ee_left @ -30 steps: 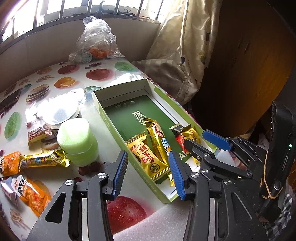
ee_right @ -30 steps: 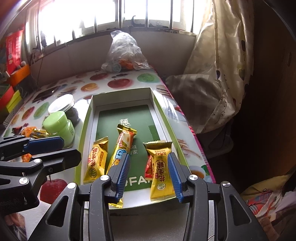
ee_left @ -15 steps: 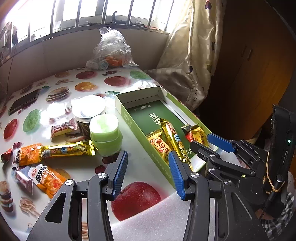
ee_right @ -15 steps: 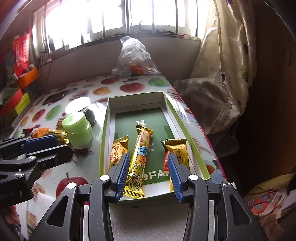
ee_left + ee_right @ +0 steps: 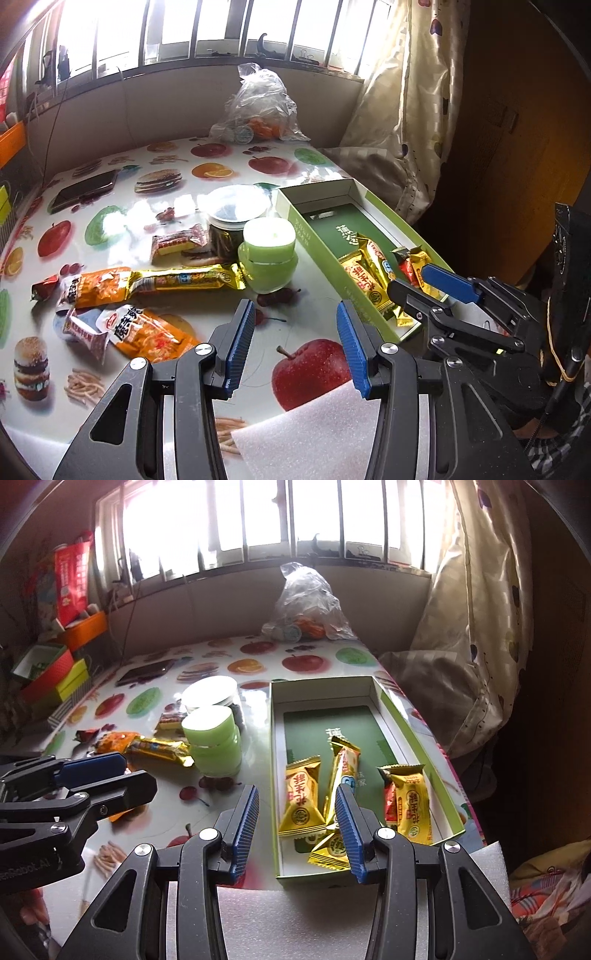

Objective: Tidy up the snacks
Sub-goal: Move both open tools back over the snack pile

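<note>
Currently both grippers empty, jaws apart, above the table's near edge.
Left gripper (image 5: 291,347) over the fruit-print tablecloth (image 5: 317,369); right gripper (image 5: 295,829) at the near end of the green cardboard box (image 5: 413,734). Yellow foil snack packets (image 5: 301,797) lie inside; orange and gold packets (image 5: 147,284) lie loose beside the green plastic jar (image 5: 269,254).

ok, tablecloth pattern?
White tablecloth printed with apples, burgers, orange slices and fries; clearest in the left wrist view.
</note>
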`<state>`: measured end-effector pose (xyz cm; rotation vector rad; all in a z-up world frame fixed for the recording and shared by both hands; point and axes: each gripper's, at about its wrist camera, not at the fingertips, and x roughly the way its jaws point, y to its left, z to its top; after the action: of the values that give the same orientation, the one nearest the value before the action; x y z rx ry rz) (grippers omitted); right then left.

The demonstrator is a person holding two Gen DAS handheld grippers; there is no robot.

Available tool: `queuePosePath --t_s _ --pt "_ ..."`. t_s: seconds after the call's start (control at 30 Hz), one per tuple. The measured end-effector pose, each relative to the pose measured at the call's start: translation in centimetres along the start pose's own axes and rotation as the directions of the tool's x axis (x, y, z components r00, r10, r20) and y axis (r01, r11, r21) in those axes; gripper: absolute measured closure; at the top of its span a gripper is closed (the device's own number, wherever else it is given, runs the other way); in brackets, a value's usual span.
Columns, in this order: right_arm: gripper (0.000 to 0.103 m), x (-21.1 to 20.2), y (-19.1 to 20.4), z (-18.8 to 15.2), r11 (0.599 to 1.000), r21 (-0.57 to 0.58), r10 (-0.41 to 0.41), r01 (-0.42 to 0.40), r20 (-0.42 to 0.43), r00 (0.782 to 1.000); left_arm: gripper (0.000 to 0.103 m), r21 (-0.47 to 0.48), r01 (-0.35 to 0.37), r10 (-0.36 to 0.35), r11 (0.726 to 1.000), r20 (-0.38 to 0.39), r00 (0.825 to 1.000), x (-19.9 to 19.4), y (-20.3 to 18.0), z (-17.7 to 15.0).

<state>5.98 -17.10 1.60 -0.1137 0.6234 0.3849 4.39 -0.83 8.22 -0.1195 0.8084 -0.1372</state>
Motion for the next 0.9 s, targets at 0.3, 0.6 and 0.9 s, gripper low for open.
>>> queuePosePath --t_s 0.3,0.6,0.9 --pt "0.061 0.4 3.0 0.2 0.997 -0.043 0.063 -0.063 -0.001 0.998 0.056 -0.033 -0.05 0.05 0.998 0.007 0.999 -1.2 3.2 -1.2" --pt "0.061 1.8 7.5 0.2 0.982 -0.125 0.138 -0.141 -0.03 0.99 0.056 -0.157 -0.113 0.116 0.981 0.004 0.993 -2.1 8.6 -2.8" --pt "0.061 4.2 11.7 0.6 0.953 -0.196 0.216 -0.23 -0.091 0.972 0.056 -0.253 -0.18 0.187 0.951 0.001 0.982 -3.0 13.6 -4.2"
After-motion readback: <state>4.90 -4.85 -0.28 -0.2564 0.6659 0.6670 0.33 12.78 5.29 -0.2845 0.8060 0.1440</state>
